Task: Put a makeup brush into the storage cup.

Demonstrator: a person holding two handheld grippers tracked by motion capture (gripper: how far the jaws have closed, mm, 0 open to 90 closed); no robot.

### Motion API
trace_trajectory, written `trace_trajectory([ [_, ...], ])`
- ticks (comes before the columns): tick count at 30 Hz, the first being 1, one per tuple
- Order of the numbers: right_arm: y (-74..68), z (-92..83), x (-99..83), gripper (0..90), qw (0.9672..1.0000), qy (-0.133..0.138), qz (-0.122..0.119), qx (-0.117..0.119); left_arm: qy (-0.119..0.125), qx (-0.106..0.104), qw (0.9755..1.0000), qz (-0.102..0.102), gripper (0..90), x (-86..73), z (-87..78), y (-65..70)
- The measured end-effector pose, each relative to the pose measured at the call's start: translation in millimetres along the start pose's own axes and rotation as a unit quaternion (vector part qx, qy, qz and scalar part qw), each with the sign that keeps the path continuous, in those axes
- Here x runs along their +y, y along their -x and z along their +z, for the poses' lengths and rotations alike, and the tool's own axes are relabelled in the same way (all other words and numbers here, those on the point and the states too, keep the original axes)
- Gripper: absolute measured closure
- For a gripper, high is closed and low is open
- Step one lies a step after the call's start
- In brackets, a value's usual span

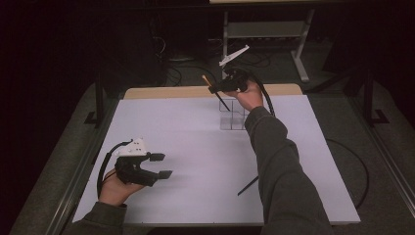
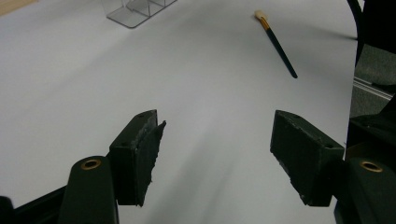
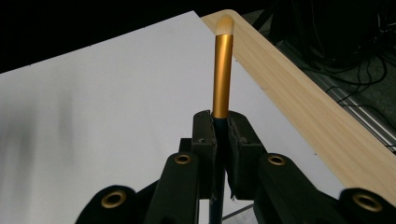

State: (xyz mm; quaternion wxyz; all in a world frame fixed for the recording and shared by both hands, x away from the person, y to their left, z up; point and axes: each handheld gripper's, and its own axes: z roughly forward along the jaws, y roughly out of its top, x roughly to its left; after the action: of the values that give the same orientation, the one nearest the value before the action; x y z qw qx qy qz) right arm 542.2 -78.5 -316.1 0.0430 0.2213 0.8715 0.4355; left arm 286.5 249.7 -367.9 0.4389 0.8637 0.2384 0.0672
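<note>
Nearest, at the left of the white table top [image 1: 195,147], the left gripper [image 1: 163,165] is held low over the surface in the person's left hand [image 1: 115,190], its jaws spread wide with only bare table between them; the left gripper view shows the two black pads [image 2: 140,149] well apart and touching nothing.

To the right of it, near the middle of the near half of the table, a second brush [image 1: 248,185] lies flat, partly hidden by the right sleeve [image 1: 279,166] in the high view. In the left gripper view it shows whole: a thin dark handle with a gold band and a pale tip, the pale end pointing away from that gripper.

Farther off, toward the far edge, a clear plastic organizer [image 1: 233,117] stands on the table. Just above it the right gripper [image 1: 222,88] is pressed together on a brush [image 1: 215,91]. In the high view the brush's long axis runs on a slant, gold end up and to the far left, dark handle down toward the organizer. In the right gripper view the gold ferrule and pale tip [image 3: 223,70] rise straight out of the closed jaws, toward the far wooden edge [image 3: 299,102] of the table.
</note>
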Motion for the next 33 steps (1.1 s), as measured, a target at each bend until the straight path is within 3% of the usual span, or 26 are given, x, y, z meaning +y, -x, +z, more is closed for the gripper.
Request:
trace_trajectory([
  [24, -9.4, -9.4, -4.4, 81.6, 0.9999, -0.011, -0.004, -0.008, -0.006, -0.001, 1.0000, 0.000, 32.2, -1.7, 2.7, 1.1],
  [33, -12.0, -14.1, -12.1, 81.6, 0.9996, -0.011, -0.009, -0.023, -0.010, 0.001, 0.9999, 0.005, 31.6, -2.2, 5.0, 2.2],
])
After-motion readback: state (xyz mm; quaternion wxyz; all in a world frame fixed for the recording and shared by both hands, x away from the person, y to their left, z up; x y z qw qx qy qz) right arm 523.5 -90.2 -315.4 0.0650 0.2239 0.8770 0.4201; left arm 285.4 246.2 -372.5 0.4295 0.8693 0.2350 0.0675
